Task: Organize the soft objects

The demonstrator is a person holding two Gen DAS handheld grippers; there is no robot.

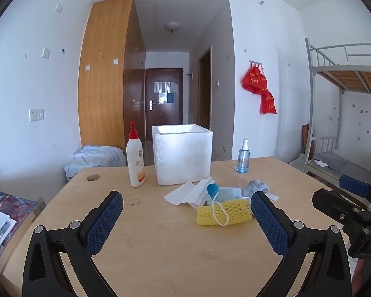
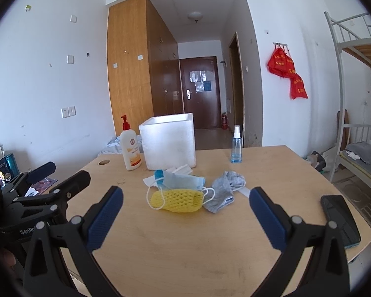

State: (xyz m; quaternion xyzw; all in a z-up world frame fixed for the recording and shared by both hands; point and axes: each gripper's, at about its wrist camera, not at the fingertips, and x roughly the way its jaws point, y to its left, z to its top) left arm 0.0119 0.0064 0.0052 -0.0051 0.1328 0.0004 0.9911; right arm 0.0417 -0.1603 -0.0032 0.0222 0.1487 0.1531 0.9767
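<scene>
At centre frame, my left gripper [image 1: 186, 212] hangs released over the wooden table [image 1: 160, 247], its right finger hiding part of the crumpled grey sock [image 1: 256, 186]. My right gripper [image 2: 185, 212] is spread too. The yellow foam net sleeve [image 2: 179, 200] overlaps the blue face mask [image 2: 183, 182] before the white foam box [image 2: 169, 143].
</scene>
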